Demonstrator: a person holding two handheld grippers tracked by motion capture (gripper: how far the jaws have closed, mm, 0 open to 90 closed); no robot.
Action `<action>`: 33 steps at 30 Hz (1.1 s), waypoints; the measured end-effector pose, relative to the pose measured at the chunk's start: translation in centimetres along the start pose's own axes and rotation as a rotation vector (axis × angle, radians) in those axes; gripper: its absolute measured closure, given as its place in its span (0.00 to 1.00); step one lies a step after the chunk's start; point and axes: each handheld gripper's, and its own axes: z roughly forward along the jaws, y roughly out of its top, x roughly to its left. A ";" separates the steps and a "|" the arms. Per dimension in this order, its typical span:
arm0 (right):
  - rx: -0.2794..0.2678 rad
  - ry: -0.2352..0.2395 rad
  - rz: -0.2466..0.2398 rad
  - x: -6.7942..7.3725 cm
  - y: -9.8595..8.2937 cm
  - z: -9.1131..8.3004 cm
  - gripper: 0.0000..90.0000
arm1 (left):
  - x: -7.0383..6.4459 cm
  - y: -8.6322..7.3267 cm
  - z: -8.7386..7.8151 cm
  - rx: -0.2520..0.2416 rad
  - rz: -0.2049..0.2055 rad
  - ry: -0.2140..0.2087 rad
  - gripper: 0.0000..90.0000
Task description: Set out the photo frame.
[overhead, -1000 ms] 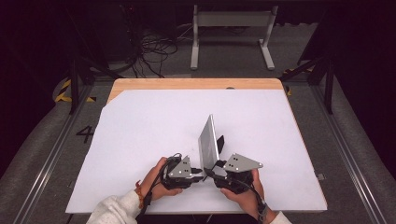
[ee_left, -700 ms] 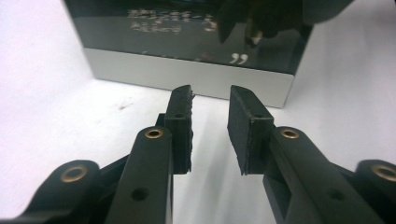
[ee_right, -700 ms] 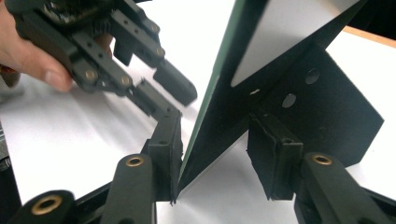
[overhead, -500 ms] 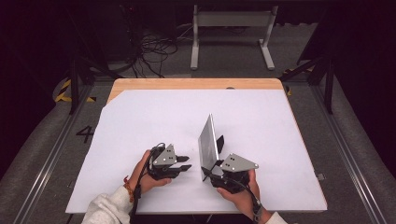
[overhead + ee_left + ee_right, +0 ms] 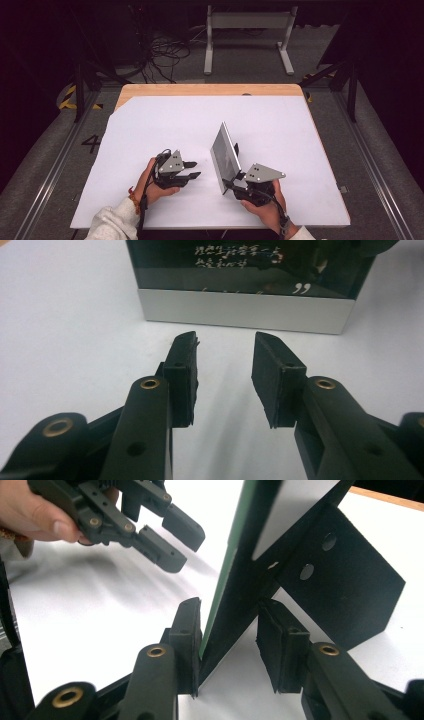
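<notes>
Dark studio floor with cables and a metal stand behind; white-topped desk point(image 5: 150, 125) with a wooden far edge. Near the front middle of the desk stands a picture frame point(image 5: 226, 156), upright, tilted back a bit on its black rear prop point(image 5: 350, 590). Frame face is dark with pale script and a silver lower band, seen in the left gripper view point(image 5: 245, 310).

Right claw point(image 5: 231, 186) sits at the frame's near bottom corner. In the right gripper view point(image 5: 227, 630) the jaws straddle the frame's edge; left pad touches or nearly touches the glass side, right pad stands a little off the prop side. Partly open, not clamped as far as I can tell.

Left claw point(image 5: 194, 170) is apart from the frame, off to its left, jaws parted, holding nothing; the left gripper view point(image 5: 225, 365) shows it aimed at the frame's silver band with bare desk between.

Progress guess: frame looks already stood up on its prop. Left: right claw lets go and backs off, maybe small straightening of the frame.
</notes>
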 end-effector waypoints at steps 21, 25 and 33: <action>0.013 0.008 0.020 -0.6 -0.2 0.4 0.71 | 0.7 0.5 0.0 -0.031 -0.022 0.029 0.52; 0.027 0.015 0.009 -0.8 -0.1 0.3 0.72 | 1.1 0.7 0.6 -0.025 -0.026 0.033 0.44; 0.043 0.005 -0.003 -0.9 -0.3 -0.1 0.69 | 2.0 1.3 1.7 -0.048 -0.058 0.038 0.26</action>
